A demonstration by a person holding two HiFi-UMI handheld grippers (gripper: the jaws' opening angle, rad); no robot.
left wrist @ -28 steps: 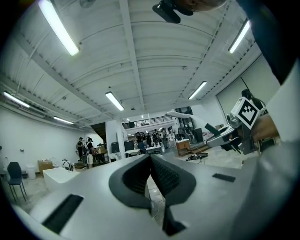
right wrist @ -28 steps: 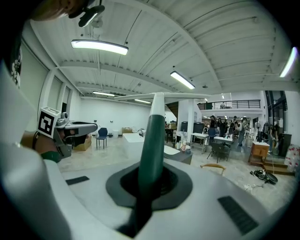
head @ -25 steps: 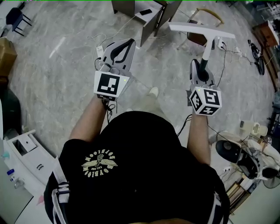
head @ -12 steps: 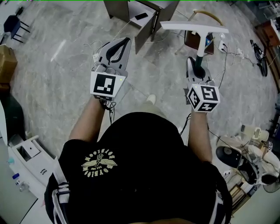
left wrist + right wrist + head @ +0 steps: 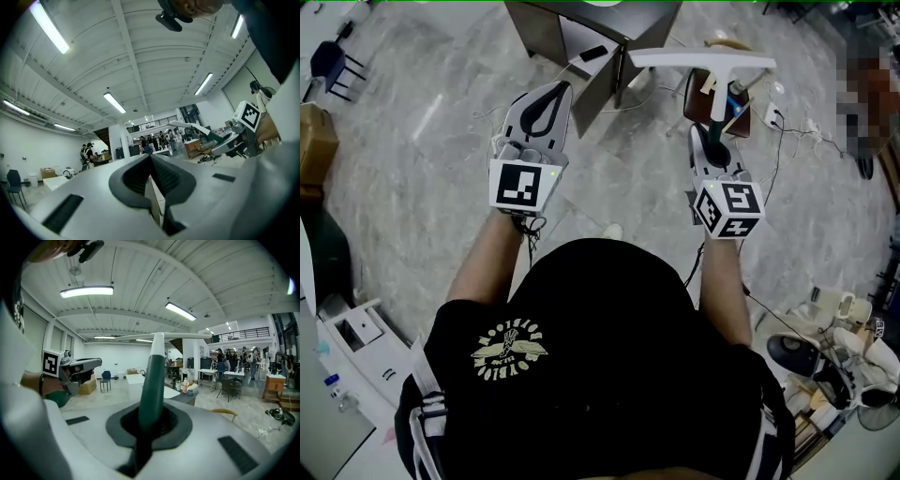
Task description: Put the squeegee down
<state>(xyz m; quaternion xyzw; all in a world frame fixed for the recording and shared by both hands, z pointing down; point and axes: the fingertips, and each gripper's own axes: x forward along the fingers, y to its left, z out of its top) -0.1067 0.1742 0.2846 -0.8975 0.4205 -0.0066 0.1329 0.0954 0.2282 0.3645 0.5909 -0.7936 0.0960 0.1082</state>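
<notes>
Out ahead at right, squeegee [image 5: 698,59]: we hold it off the floor [image 5: 412,206], its white blade lying crosswise at the far end over a wooden chair [image 5: 733,42].
Right tongs: our right gripper [image 5: 710,133] is closed narrow on the dark green handle [image 5: 151,380], which rises from the pads to the blade.
Left tongs: our left gripper [image 5: 560,89] has its tips together with nothing between them.
Head view only: we see the marble floor, our black shirt [image 5: 600,356], a dark desk [image 5: 553,23] at the far edge with a flat black thing [image 5: 592,53] on it, and cables by the chair.
Gripper views only: we see ceiling strip lights [image 5: 115,102] and people [image 5: 150,140] standing far off. Each of these views also shows the other gripper from the side.
Right gripper view only: a table stands beyond the handle, with small bottles [image 5: 184,386] on it.
Carton [image 5: 314,127]: it is brown and sits on the floor at far left. We cannot tell what is in it.
Change: both grippers sit farther up the head view than a second ago, and the desk is now just beside the left tips. Our grip on the handle is the same, and the left tongs are shut as before.
</notes>
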